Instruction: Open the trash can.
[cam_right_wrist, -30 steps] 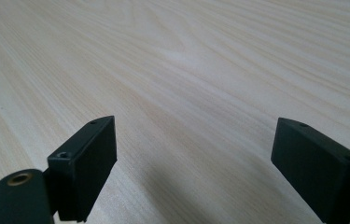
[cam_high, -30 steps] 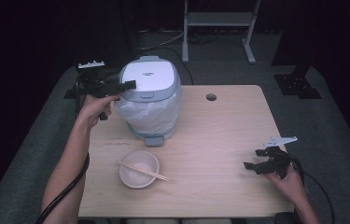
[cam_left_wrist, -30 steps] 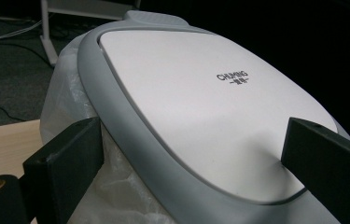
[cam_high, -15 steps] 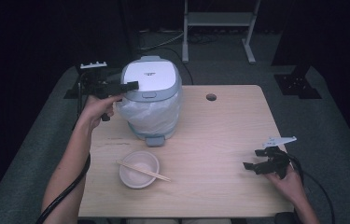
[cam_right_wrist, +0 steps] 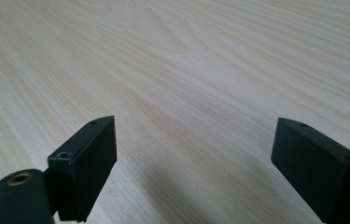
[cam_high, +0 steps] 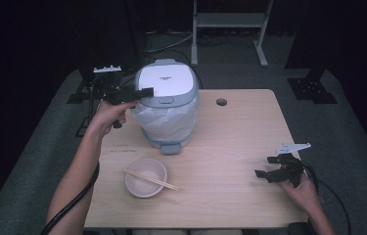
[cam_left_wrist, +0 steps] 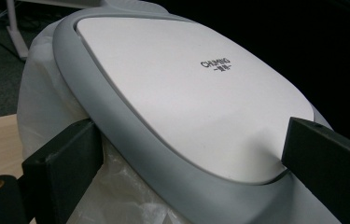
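Note:
A white rice cooker (cam_high: 167, 117) with a grey-rimmed lid (cam_high: 165, 82) stands at the table's back left, its body wrapped in crinkled clear plastic. My left gripper (cam_high: 141, 93) is at the lid's left edge, open. In the left gripper view the lid (cam_left_wrist: 182, 93) lies between the wide-spread jaws of my left gripper (cam_left_wrist: 191, 161), one jaw beside the plastic under the rim, the other over the lid's far side. My right gripper (cam_high: 270, 173) rests low at the table's front right, open, with bare wood between the jaws of that gripper (cam_right_wrist: 196, 154).
A pale bowl (cam_high: 145, 177) with chopsticks (cam_high: 150, 179) across it sits in front of the cooker. The wooden table (cam_high: 240, 142) has a round hole (cam_high: 221, 102) near its back edge. A metal stand (cam_high: 230, 22) and dark floor lie behind.
My left gripper has edged slightly right, farther onto the lid's edge. The right gripper has stayed where it was.

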A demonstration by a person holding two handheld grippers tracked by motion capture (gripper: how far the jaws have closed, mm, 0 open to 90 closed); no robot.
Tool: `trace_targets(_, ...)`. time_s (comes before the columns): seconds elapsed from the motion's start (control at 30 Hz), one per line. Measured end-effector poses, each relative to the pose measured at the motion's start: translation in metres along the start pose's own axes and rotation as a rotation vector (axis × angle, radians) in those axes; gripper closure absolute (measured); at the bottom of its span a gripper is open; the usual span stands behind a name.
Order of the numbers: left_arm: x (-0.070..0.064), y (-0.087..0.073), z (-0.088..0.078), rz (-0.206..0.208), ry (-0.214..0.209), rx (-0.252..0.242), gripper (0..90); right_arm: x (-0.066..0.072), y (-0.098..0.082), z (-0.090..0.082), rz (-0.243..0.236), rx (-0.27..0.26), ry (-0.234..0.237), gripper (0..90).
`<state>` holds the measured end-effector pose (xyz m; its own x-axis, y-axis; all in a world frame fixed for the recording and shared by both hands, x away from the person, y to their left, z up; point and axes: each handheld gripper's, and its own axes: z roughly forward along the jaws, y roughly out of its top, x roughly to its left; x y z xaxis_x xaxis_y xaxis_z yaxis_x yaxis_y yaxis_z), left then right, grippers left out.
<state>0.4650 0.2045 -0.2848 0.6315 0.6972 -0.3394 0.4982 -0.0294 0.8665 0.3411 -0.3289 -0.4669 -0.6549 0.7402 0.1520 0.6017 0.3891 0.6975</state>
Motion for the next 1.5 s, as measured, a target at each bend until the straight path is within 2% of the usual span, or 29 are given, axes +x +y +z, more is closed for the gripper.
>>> trace_targets(0.83,-0.027,0.005,0.035,0.035,-0.068,0.045,4.9,0.0,0.0,-0.002,0.003,-0.01,0.003,12.9)
trace_targets(1.5,-0.044,0.008,0.055,0.057,-0.111,0.07,4.8,0.001,0.002,-0.003,-0.003,-0.022,0.011,12.9)
